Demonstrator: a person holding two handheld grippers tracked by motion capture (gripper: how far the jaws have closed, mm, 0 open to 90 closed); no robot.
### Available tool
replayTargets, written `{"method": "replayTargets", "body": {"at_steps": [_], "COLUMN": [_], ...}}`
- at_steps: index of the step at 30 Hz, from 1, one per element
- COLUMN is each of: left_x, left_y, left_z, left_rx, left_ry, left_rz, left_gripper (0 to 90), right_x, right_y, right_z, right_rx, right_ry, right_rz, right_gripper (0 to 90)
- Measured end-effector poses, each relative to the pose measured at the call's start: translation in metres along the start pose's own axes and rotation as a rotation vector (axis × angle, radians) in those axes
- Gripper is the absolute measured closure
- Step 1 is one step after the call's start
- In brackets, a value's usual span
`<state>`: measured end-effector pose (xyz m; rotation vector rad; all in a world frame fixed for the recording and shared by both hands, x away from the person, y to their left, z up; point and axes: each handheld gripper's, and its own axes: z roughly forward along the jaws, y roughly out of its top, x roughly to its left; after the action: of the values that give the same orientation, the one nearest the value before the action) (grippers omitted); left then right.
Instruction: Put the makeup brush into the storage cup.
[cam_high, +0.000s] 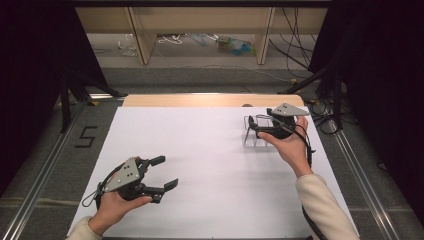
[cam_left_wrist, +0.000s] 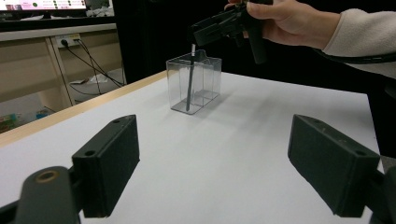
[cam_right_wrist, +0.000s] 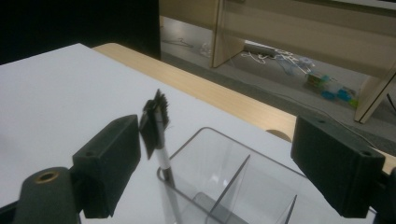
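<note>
A clear acrylic organizer (cam_high: 255, 131) with inner dividers stands upright on the white worktop (cam_high: 210, 165), toward the far right part, near the wooden strip (cam_high: 210, 100) that forms the worktop's far edge. A thin brush (cam_right_wrist: 157, 122) with a dark bristled head and a pale handle stands in one of its compartments, leaning slightly, its head rising above the rim.

The right gripper (cam_high: 260, 125) hangs directly over the organizer, its jaws spread wide on either side of the brush head. In the right gripper view the brush head lies just beside the left jaw; whether it touches that jaw I cannot tell. The far jaw stands well apart from it. The gripper grasps nothing.

The left gripper (cam_high: 167, 175) is held low over the near left part of the worktop, released, jaws apart and holding nothing, pointing across toward the organizer.

Between the two grippers the white surface lies bare, a broad open stretch. To the organizer's right little worktop remains before the side edge; beyond the far edge the floor (cam_high: 200, 55) drops away, with cables (cam_high: 295, 40) lying on it.
</note>
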<state>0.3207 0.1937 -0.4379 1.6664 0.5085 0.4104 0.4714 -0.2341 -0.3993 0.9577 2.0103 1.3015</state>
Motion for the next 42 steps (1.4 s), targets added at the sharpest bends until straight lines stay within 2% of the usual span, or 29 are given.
{"method": "replayTargets", "body": {"at_steps": [5, 7, 19, 36, 42], "left_x": [0.000, 0.000, 0.000, 0.000, 0.000], "left_y": [0.000, 0.000, 0.000, 0.000, 0.001], "left_z": [0.000, 0.000, 0.000, 0.000, -0.001], "left_rx": [0.001, 0.000, 0.001, -0.002, -0.003], "left_ry": [0.001, 0.000, 0.000, 0.003, 0.005], "left_rz": [0.001, 0.000, 0.001, 0.003, 0.005], "left_gripper": [16.7, 16.7, 16.7, 16.7, 16.6], "right_x": [0.005, 0.008, 0.020, 0.033, 0.043], "right_y": [-0.001, -0.002, -0.008, -0.023, -0.031], "right_z": [-0.009, -0.012, -0.029, -0.058, -0.071], "right_rx": [0.002, 0.007, 0.018, -0.021, -0.023], "right_ry": [0.024, 0.038, 0.076, 0.127, 0.169], "right_rz": [-0.009, 0.002, -0.013, -0.022, -0.020], "right_gripper": [16.6, 16.5, 16.2, 16.2, 16.0]}}
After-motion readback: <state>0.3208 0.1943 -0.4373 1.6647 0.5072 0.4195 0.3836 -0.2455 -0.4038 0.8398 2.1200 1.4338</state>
